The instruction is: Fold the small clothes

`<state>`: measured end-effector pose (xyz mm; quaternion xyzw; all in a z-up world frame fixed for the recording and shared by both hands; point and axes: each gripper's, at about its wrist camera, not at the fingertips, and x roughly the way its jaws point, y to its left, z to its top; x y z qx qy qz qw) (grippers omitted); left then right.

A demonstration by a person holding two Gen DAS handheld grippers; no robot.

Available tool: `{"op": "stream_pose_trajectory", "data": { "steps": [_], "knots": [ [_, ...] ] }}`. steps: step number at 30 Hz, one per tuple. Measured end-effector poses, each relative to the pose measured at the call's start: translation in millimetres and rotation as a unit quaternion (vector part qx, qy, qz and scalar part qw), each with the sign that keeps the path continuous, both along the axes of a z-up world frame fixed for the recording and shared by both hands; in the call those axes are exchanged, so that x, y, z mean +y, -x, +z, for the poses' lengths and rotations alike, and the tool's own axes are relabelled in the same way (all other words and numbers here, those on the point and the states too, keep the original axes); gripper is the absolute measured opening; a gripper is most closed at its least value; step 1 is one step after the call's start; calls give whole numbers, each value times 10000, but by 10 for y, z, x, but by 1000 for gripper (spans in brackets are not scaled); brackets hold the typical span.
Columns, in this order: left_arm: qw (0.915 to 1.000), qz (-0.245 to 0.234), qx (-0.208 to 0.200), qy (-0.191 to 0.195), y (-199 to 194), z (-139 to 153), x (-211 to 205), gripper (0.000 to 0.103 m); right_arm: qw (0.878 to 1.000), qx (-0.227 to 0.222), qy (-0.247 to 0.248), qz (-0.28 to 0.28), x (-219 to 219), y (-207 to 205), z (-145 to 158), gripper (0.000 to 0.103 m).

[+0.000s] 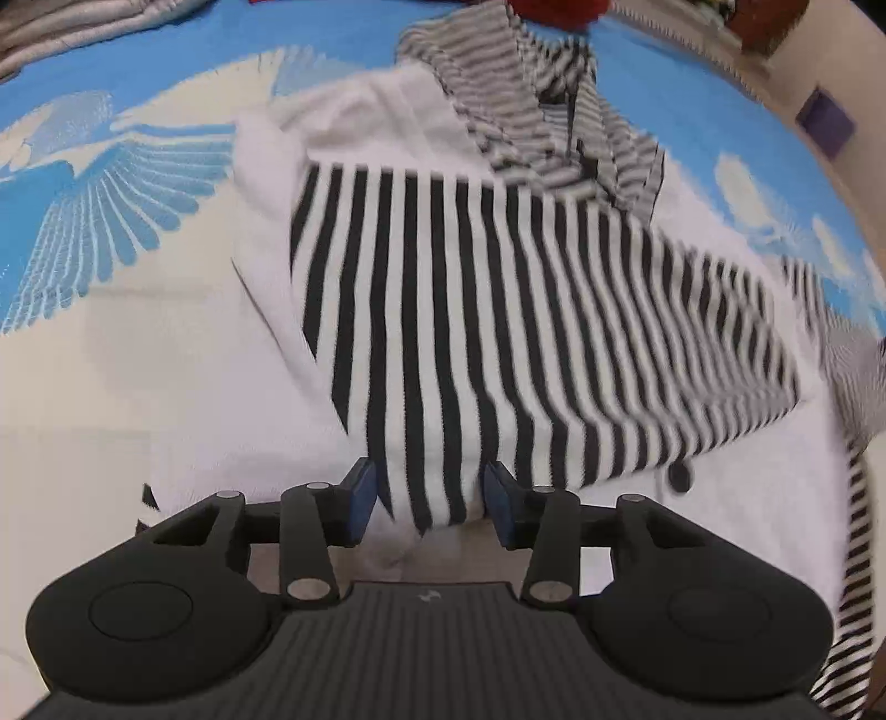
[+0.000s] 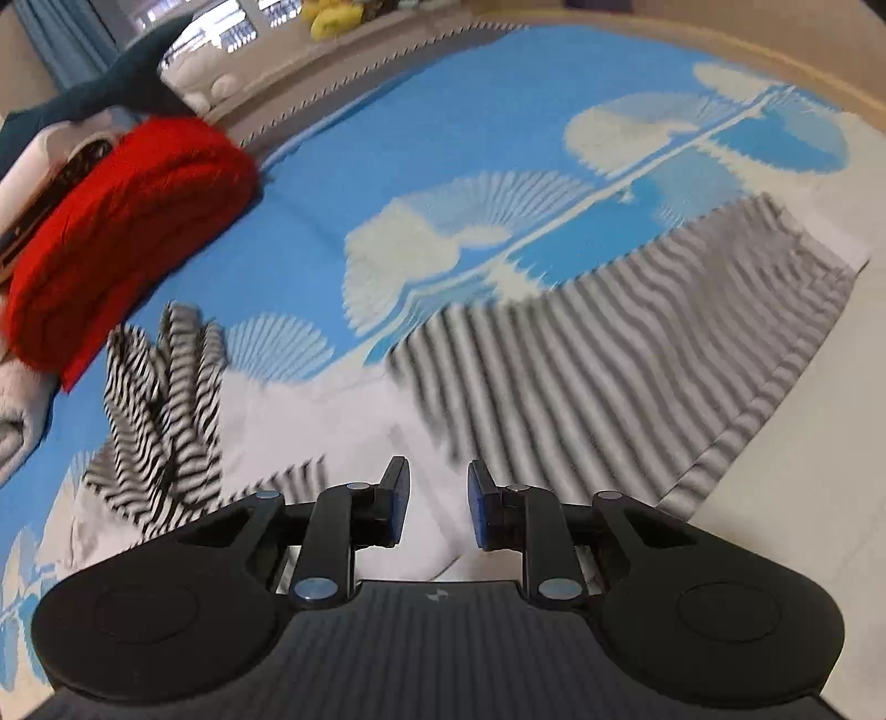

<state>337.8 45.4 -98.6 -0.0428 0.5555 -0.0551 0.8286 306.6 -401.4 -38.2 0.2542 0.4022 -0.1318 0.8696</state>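
A black-and-white striped garment with white parts (image 1: 498, 288) lies spread on the blue and white blanket (image 1: 138, 166). My left gripper (image 1: 429, 498) is open, and the garment's near striped edge lies between its blue pads (image 1: 360, 498). In the right wrist view the same garment (image 2: 581, 354) is blurred, with a striped sleeve (image 2: 160, 410) bunched at the left. My right gripper (image 2: 437, 504) is open, with white cloth of the garment between its fingers.
A folded red knit (image 2: 122, 232) lies at the left on other folded clothes, and shows at the top of the left view (image 1: 559, 14). Grey folded cloth (image 1: 83, 27) sits far left. The blanket's edge and bed rim (image 2: 720, 39) run along the back.
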Motion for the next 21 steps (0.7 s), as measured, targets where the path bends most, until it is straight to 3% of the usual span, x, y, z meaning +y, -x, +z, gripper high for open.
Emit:
{"op": "stream_pose_trajectory", "data": {
  "steps": [7, 11, 16, 21],
  "knots": [
    [9997, 95, -204, -13, -2, 135, -54, 48, 9967, -114, 129, -796, -1012, 235, -39, 24],
    [9996, 108, -263, -6, -10, 170, -70, 52, 9910, 17, 151, -1327, -1586, 401, -238, 24],
    [9998, 113, -126, -63, -16, 79, -59, 56, 9811, 98, -215, -1922, -2049, 581, -499, 24],
    [9999, 83, -128, -56, -9, 71, -59, 58, 9709, -31, -750, -2274, -2199, 622, -679, 24]
  ]
}}
